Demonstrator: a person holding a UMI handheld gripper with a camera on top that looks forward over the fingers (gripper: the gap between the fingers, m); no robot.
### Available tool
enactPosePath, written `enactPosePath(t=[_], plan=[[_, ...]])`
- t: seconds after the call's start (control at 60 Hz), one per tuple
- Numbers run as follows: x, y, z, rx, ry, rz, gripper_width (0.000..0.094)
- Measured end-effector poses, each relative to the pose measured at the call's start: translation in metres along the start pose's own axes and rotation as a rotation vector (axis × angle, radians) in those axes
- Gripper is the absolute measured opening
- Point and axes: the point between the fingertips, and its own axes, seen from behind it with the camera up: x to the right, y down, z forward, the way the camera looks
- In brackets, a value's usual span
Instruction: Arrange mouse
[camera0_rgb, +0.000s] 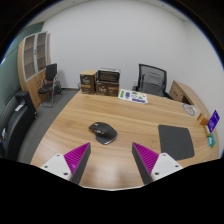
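Note:
A dark grey computer mouse (103, 131) lies on the light wooden table (130, 115), just ahead of my left finger and a little beyond the fingertips. A dark grey mouse mat (176, 143) lies to the right, beside my right finger. My gripper (112, 160) is open and high above the near table edge, with bare wood between the purple pads (76, 157) and nothing held.
At the table's far side are a green-and-white box (132, 96) and cardboard boxes (100, 80). A colourful box (213, 119) stands at the right edge. Black office chairs (151, 78) ring the table; a wooden cabinet (35, 55) stands at the left wall.

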Motion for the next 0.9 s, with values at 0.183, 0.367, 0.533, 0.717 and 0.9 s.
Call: enactPosePath(t=[0.183,0.367,0.533,0.717,0.9], plan=[[-0.009,0.000,0.048,-0.012,-0.016,-0.011,0.0861],[-0.016,0.003,0.085,-0.017,-0.006,-0.045,0.0860],[-0.019,0.003,0.114,-0.024,0.002,-0.057,0.0861],[-0.016,-0.003,0.139,-0.026,0.020,-0.063,0.0862],[-0.018,-0.006,0.160,-0.038,0.011,-0.056,0.0860]])
